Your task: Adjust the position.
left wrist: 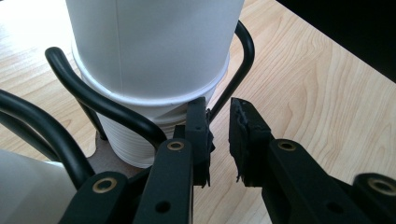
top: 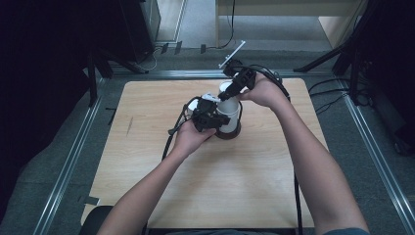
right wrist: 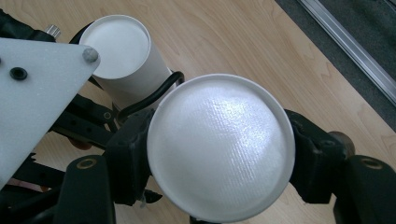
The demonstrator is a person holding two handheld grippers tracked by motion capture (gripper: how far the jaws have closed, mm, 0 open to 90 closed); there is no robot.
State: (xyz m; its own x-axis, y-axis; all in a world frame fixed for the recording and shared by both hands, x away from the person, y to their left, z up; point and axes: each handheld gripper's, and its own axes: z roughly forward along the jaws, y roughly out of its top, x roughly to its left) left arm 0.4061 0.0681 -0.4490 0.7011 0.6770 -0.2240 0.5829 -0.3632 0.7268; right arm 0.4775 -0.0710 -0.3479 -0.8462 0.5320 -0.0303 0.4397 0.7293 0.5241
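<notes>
A black wire cup holder (top: 195, 105) on a brown base stands mid-table with white paper cups (top: 230, 115) in it. My left gripper (top: 214, 120) is at its left side. In the left gripper view its jaws (left wrist: 219, 119) stand almost together around a thin black wire (left wrist: 233, 79) of the holder, right under the upper cup (left wrist: 154, 37). My right gripper (top: 231, 92) comes from behind onto the top cup. In the right gripper view its jaws (right wrist: 217, 154) are shut on either side of an upside-down white cup (right wrist: 219, 135).
A second upside-down cup (right wrist: 119, 46) stands in the holder beyond the held one, beside the left gripper's grey plate (right wrist: 37, 93). The wooden tabletop (top: 220, 186) lies bare around the holder. Metal rails (top: 68, 161) edge the table, and cables trail from both grippers.
</notes>
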